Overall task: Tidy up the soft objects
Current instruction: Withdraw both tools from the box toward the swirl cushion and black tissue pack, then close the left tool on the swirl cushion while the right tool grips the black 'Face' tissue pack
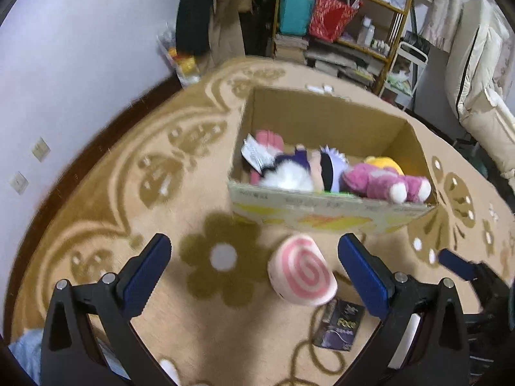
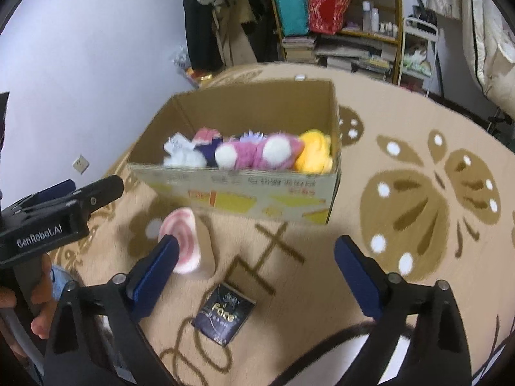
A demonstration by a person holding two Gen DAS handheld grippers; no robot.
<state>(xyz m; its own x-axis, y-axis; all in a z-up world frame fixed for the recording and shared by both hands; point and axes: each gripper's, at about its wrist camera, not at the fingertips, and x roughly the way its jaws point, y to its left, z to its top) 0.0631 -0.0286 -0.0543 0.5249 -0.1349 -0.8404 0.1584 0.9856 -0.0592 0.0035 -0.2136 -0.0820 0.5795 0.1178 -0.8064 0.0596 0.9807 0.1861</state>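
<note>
We work over a beige pile rug with tan flower and butterfly motifs; it lies on dark flooring beside a pale lilac wall. Far ahead of both grippers stands a yellow-framed shelf crowded with books, bottles, a teal bag and a red bag; pale bedding is heaped at far right.

Our left gripper is spread wide, holding nothing. Between its blue ribbed pads, nearer the right-hand one, sits a soft roll-shaped cushion, cream with a pink spiral face, resting on the rug. Just below it lies a flat dark glossy packet.

Our right gripper is likewise spread and empty; the cushion sits behind its left pad.

Ahead of both, an open corrugated cardboard box, printed yellow on its near wall, holds plush toys: a fuzzy pink one with white paws, a yellow one, and a purple-and-white one with a paper tag.
</note>
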